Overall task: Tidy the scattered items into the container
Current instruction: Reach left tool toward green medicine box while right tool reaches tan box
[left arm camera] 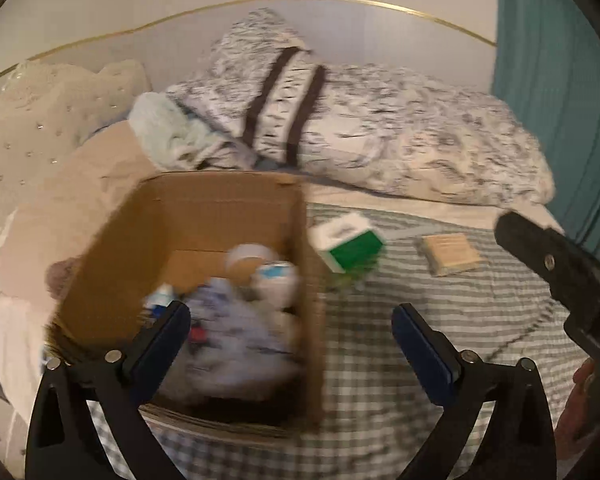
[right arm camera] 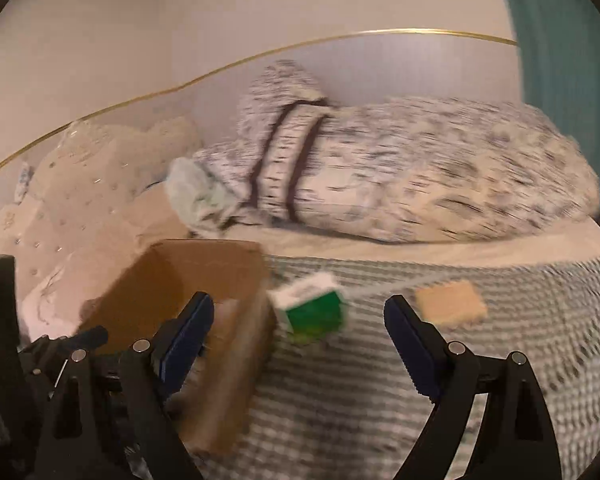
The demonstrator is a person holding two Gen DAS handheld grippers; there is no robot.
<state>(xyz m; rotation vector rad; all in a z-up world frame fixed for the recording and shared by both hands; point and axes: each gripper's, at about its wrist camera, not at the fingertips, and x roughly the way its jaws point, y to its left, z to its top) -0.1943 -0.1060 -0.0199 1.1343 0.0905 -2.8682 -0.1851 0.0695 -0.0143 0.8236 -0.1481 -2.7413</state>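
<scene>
An open cardboard box (left arm camera: 204, 208) stands on the checked bedspread (left arm camera: 440, 320), with several blurred items inside, among them a tape roll (left arm camera: 246, 258) and a white tub (left arm camera: 276, 280). My left gripper (left arm camera: 290, 340) hangs open over the box's near right corner with nothing between its fingers. A green and white carton (left arm camera: 348, 242) lies just right of the box, and a flat tan packet (left arm camera: 450, 254) lies further right. In the right wrist view, my right gripper (right arm camera: 298, 330) is open and empty, with the carton (right arm camera: 312, 308) ahead between its fingers, the packet (right arm camera: 450, 302) beyond the right finger and the box (right arm camera: 196, 280) to the left.
Patterned pillows (left arm camera: 400, 136) and a pale blue cloth (left arm camera: 164, 128) lie behind the box against the headboard. A cream studded cushion (left arm camera: 40, 120) is at the left. A teal curtain (left arm camera: 556, 80) hangs at the right. The right gripper's body (left arm camera: 560, 276) and a hand (left arm camera: 580, 396) show at the left view's right edge.
</scene>
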